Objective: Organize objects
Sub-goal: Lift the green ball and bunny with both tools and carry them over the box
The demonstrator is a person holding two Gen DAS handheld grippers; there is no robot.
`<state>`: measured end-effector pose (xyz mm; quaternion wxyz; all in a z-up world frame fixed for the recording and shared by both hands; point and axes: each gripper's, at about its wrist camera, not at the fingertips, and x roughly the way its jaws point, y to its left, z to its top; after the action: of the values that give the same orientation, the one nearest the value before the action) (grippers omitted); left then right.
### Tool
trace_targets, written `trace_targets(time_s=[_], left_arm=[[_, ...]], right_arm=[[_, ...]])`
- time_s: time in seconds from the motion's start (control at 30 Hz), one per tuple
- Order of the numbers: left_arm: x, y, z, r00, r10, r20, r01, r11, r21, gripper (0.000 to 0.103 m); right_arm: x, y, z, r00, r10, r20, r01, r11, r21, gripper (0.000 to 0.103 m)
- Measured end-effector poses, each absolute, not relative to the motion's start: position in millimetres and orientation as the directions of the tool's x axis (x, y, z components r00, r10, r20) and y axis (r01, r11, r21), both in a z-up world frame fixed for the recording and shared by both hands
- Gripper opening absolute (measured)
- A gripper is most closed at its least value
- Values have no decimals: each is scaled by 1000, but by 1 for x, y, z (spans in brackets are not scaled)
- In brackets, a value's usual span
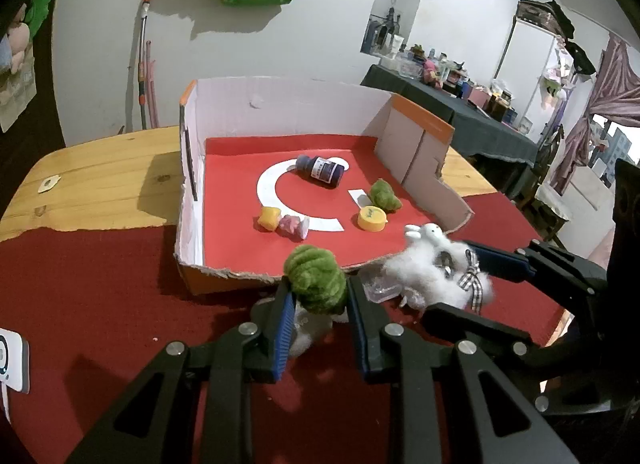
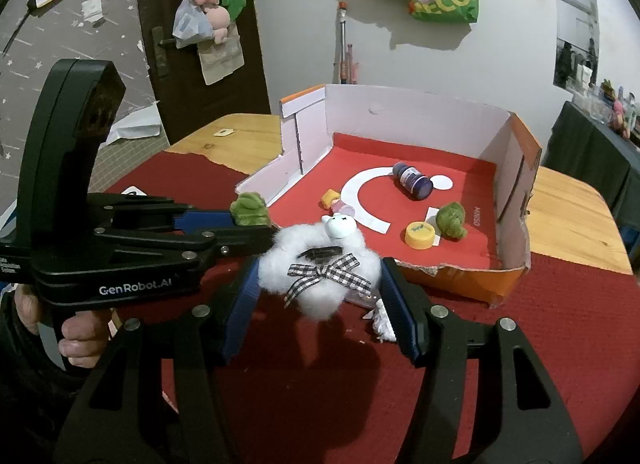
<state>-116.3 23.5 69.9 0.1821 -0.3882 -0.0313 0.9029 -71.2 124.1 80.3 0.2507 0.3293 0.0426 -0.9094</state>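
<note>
Green pompom (image 1: 316,280) pinched between left jaws, white fluffy toy (image 2: 320,268) between right jaws, gripped.

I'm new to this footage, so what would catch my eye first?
Two toys held up before the box: a green plush ball in the left hand-held gripper, and a fluffy white toy with a checked bow in the right hand-held gripper. Behind them, the red-floored cardboard box holds a toppled dark bottle.
</note>
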Motion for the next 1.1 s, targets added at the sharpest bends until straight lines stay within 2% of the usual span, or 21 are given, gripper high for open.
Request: trace_targets(time_s=[0.43, 1.1], left_arm=[[-143, 20, 78, -627, 356, -692, -300, -931, -207, 27], [-190, 28, 47, -511, 338, -790, -288, -934, -214, 27]], right_arm=[[-96, 130, 86, -648, -426, -632, 468, -877, 111, 58], [-148, 129, 62, -534, -417, -735, 455, -875, 166, 58]])
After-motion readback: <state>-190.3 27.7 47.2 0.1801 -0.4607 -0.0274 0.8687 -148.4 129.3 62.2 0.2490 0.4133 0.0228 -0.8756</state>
